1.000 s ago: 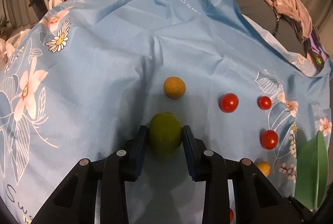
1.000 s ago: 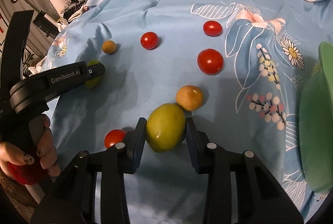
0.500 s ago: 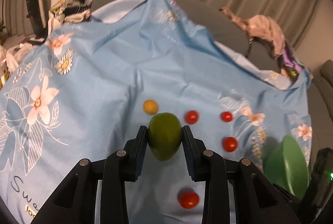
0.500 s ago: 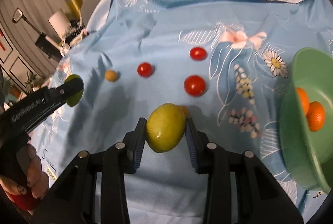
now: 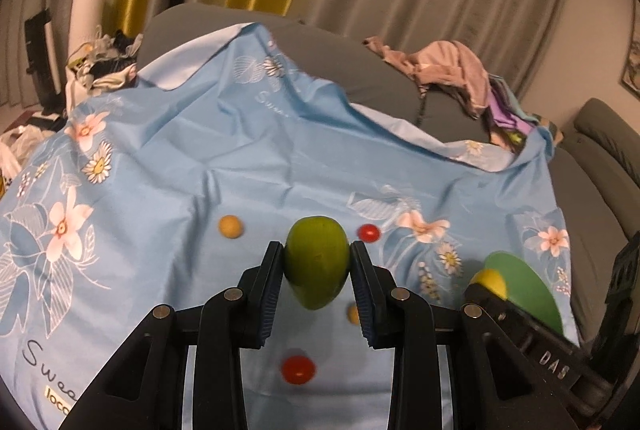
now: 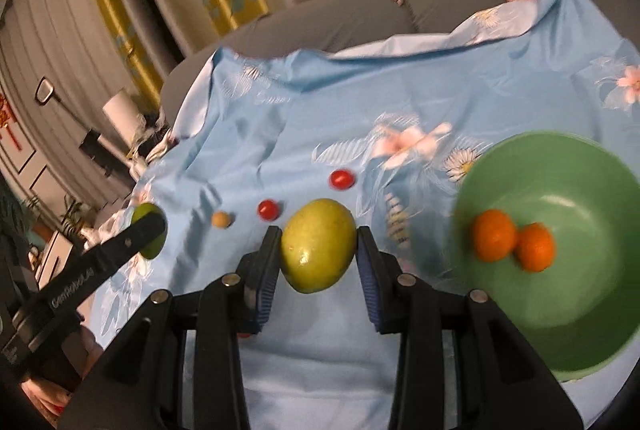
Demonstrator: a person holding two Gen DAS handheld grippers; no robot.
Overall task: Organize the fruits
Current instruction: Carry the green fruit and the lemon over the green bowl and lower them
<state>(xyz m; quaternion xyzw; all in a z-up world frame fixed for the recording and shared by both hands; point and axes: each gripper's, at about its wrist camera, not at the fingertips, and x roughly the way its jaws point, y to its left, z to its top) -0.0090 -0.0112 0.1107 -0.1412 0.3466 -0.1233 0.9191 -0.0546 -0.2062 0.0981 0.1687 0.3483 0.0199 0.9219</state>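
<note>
My left gripper point(image 5: 317, 262) is shut on a green oval fruit point(image 5: 316, 264) and holds it in the air above the blue floral cloth point(image 5: 180, 158). My right gripper point(image 6: 318, 244) is shut on a yellow-green fruit point(image 6: 318, 245) and holds it up, left of the green bowl point(image 6: 568, 330). The bowl holds two oranges point(image 6: 494, 235). Red tomatoes point(image 5: 298, 369) point(image 6: 343, 178) and a small tan fruit point(image 5: 230, 226) lie on the cloth. The bowl also shows in the left wrist view point(image 5: 524, 286).
The cloth covers a grey sofa point(image 5: 360, 70). A pile of clothes point(image 5: 448, 66) lies at the back right. Clutter and a white roll point(image 5: 86, 14) stand at the left. Curtains hang behind.
Both grippers have lifted their fruits off the cloth and risen. The right one has swung right, so the green bowl with oranges has come fully into its view.
</note>
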